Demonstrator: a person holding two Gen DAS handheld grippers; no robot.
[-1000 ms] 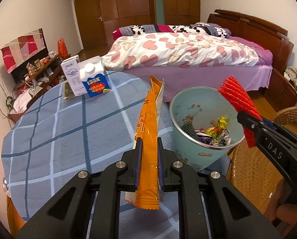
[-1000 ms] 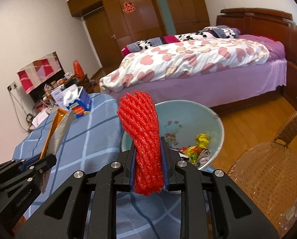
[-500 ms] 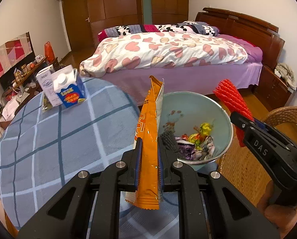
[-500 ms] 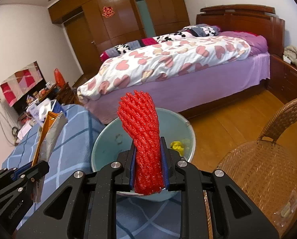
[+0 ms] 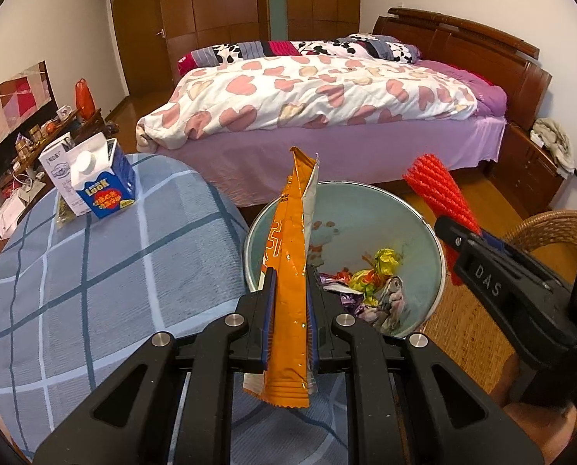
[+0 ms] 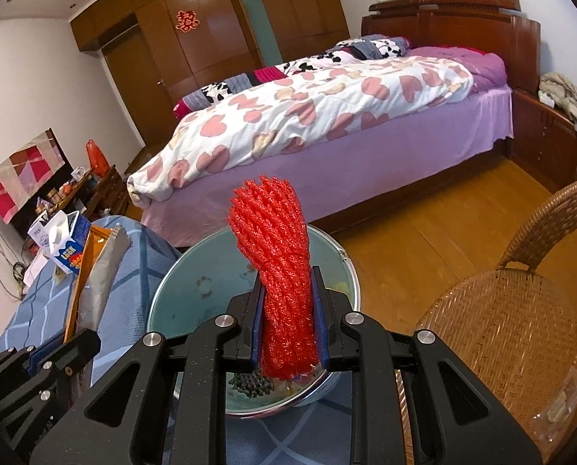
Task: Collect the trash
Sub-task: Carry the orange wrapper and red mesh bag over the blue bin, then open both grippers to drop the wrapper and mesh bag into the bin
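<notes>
Left wrist view: pale green bin beside the checked table, holding crumpled wrappers, yellow, purple, silver. My left gripper clamps an orange snack packet upright at the bin's near rim. My right gripper clamps a red foam net above the bin; the net hides most contents there. Two cartons stand on the table's far edge, labels partly unreadable.

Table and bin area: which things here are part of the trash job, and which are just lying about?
Job:
- orange foil snack wrapper, in left gripper
- red foam net sleeve, in right gripper
- pale green round bin

Lying about:
- blue-and-white milk carton
- white box
- wicker chair
</notes>
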